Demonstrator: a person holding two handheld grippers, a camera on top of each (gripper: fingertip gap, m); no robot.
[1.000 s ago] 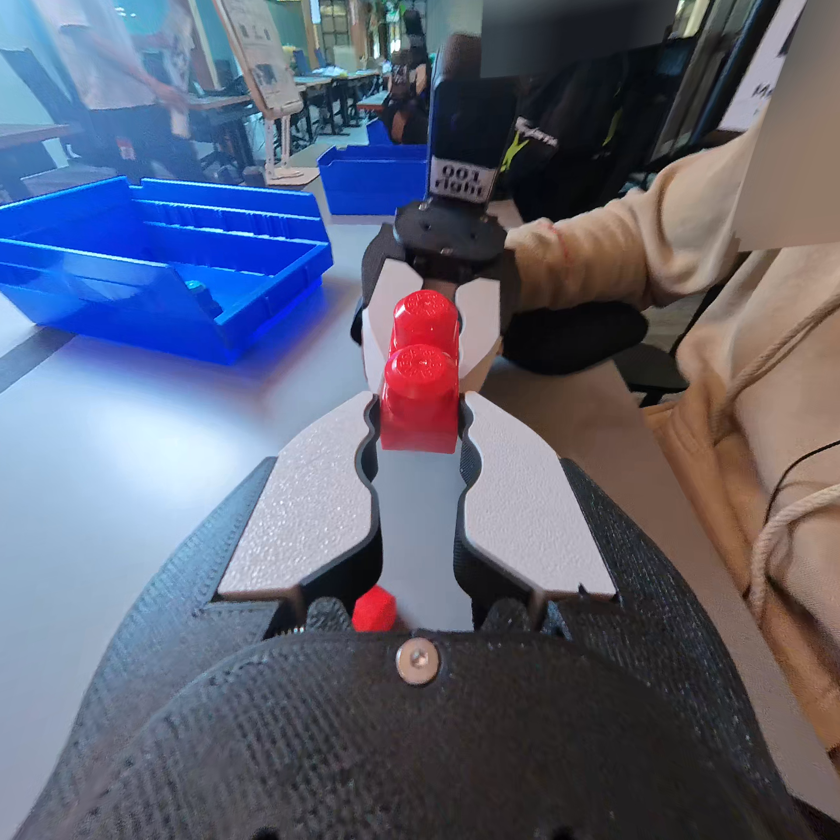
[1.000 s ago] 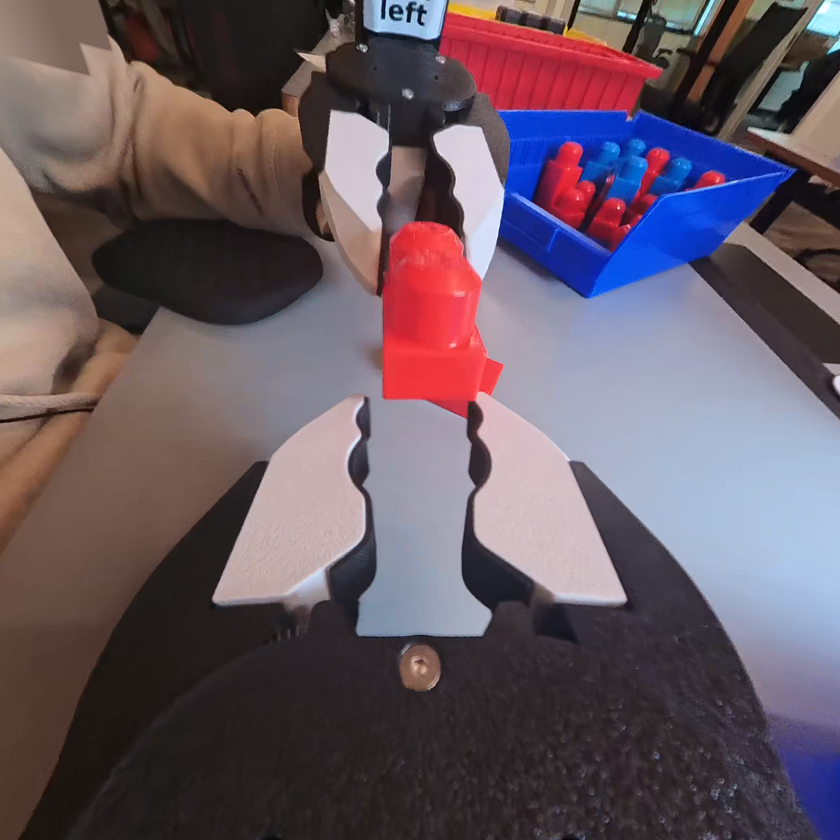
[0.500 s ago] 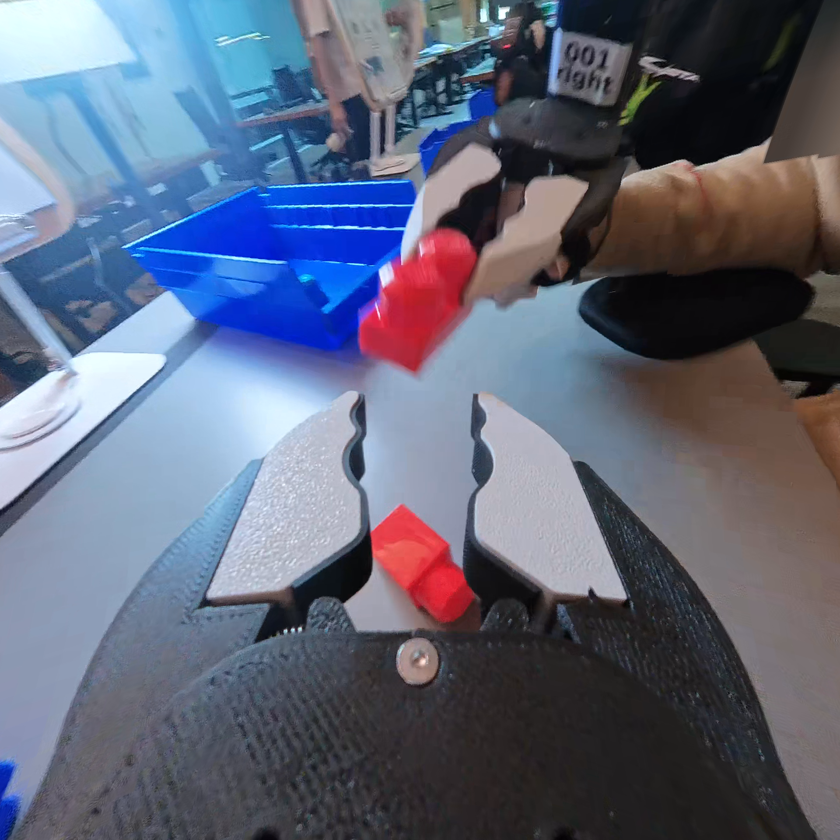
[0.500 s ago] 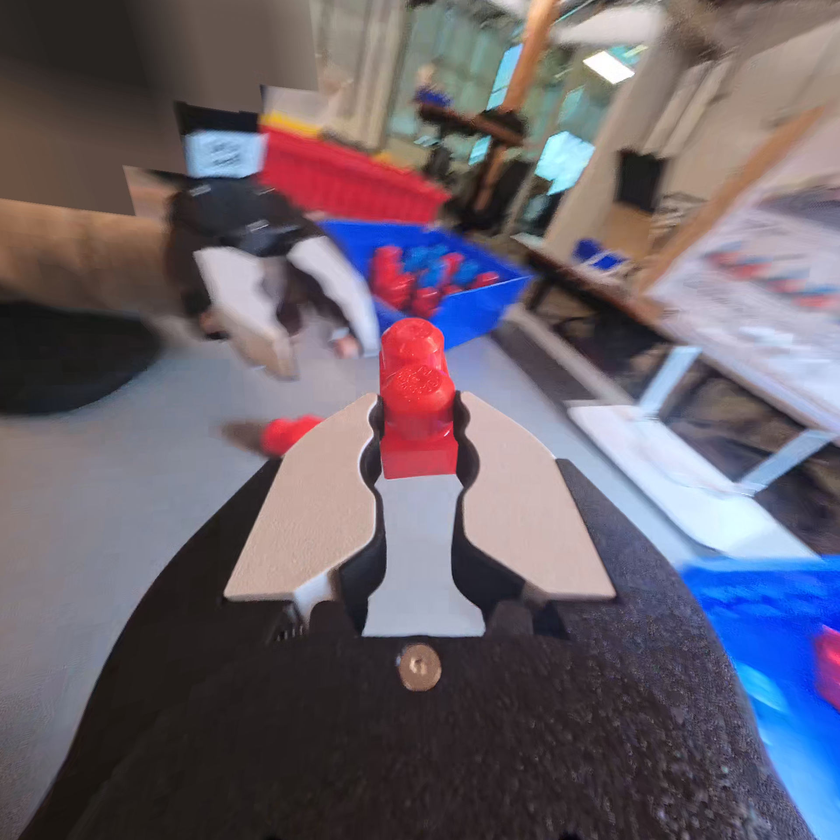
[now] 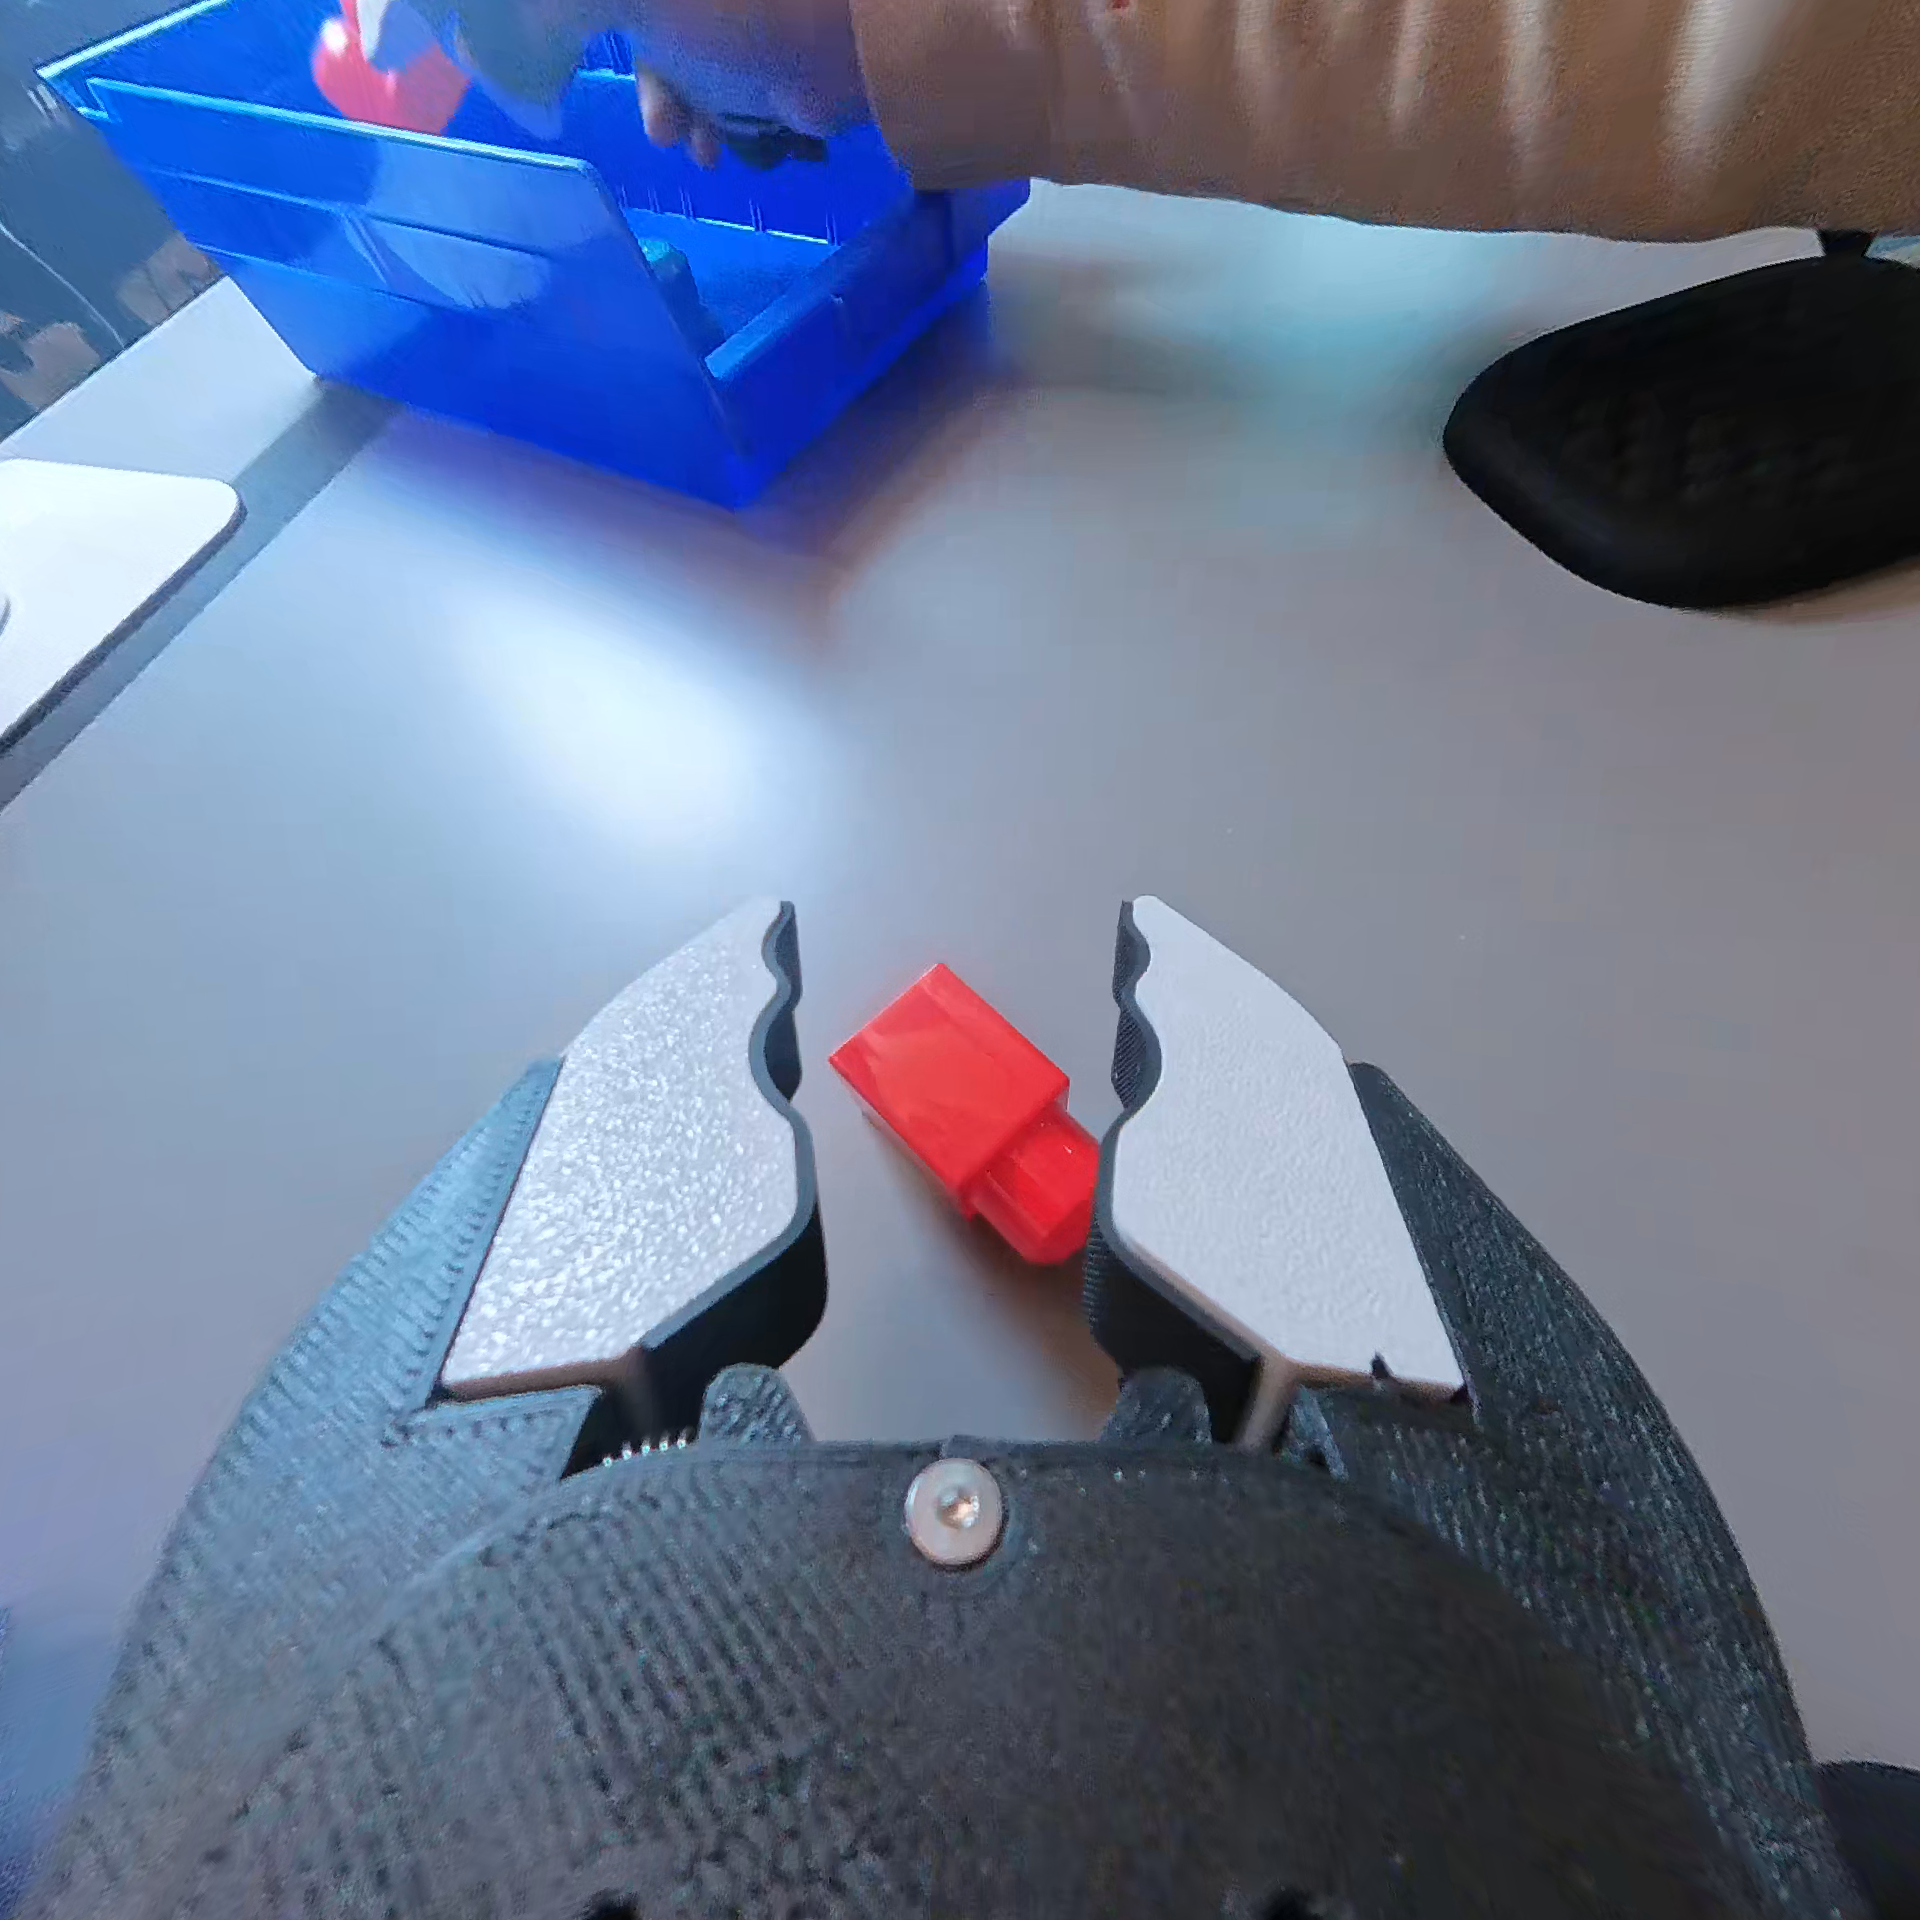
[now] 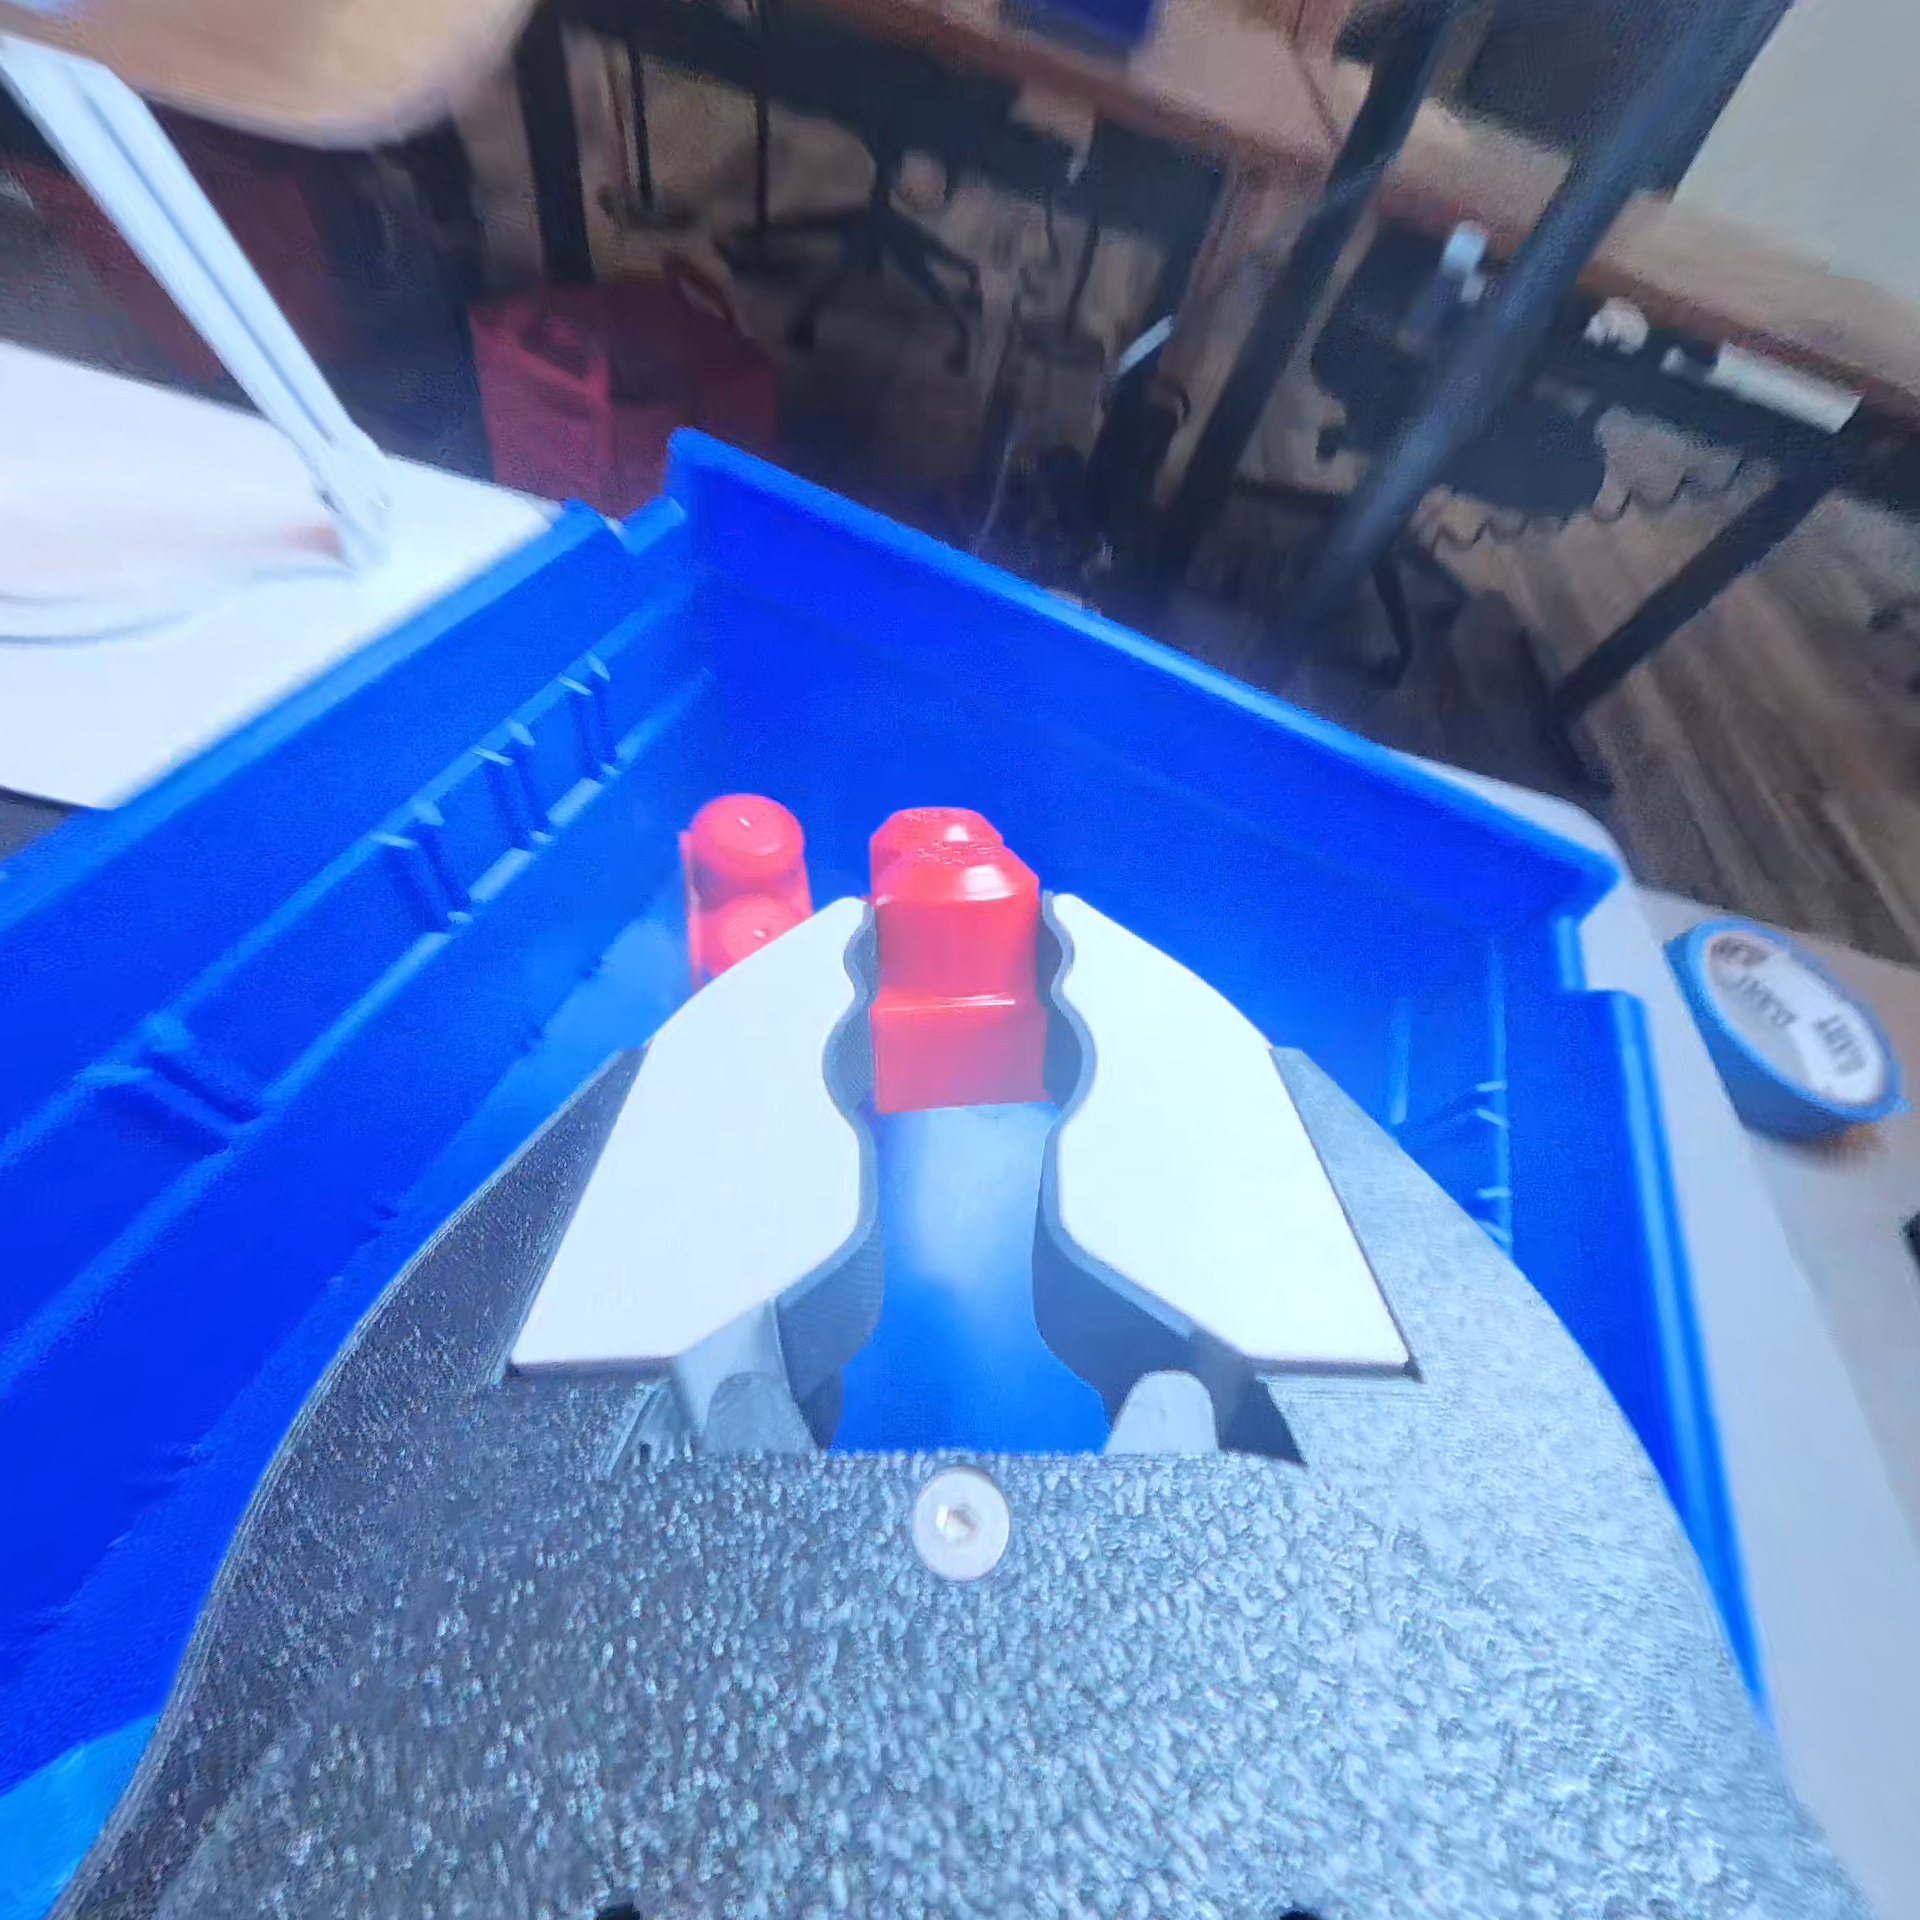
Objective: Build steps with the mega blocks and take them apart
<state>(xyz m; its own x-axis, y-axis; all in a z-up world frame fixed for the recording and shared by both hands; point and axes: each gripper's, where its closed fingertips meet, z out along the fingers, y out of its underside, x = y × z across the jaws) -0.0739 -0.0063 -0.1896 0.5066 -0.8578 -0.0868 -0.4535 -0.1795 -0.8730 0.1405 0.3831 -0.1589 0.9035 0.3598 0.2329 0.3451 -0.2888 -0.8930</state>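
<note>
A: What's the setting?

B: A smooth grey table (image 5: 1195, 644) with a blue plastic bin (image 5: 582, 312) at its far left, a black padded rest (image 5: 1704, 436) at the far right, and a blurred room of desks beyond.

A: And the left tool (image 5: 956, 997)?

B: Its two fingers are spread wide and grip nothing. A single red mega block (image 5: 951, 1086) lies on its side on the table in the gap between them, set askew, its stud end pointing back toward the right finger (image 5: 1236, 1143) and just beside its inner edge; whether they touch I cannot tell. The left finger stands clear of it.

A: The right tool (image 6: 956, 987)?

B: Closed on a red two-stud block (image 6: 956, 987), clamped at the fingertips with studs pointing forward, held over the inside of the blue bin (image 6: 1091, 717). Another red block (image 6: 743, 883) sits in the bin just left of it. A roll of blue tape (image 6: 1787, 1029) rests on the table outside the bin's right wall.
</note>
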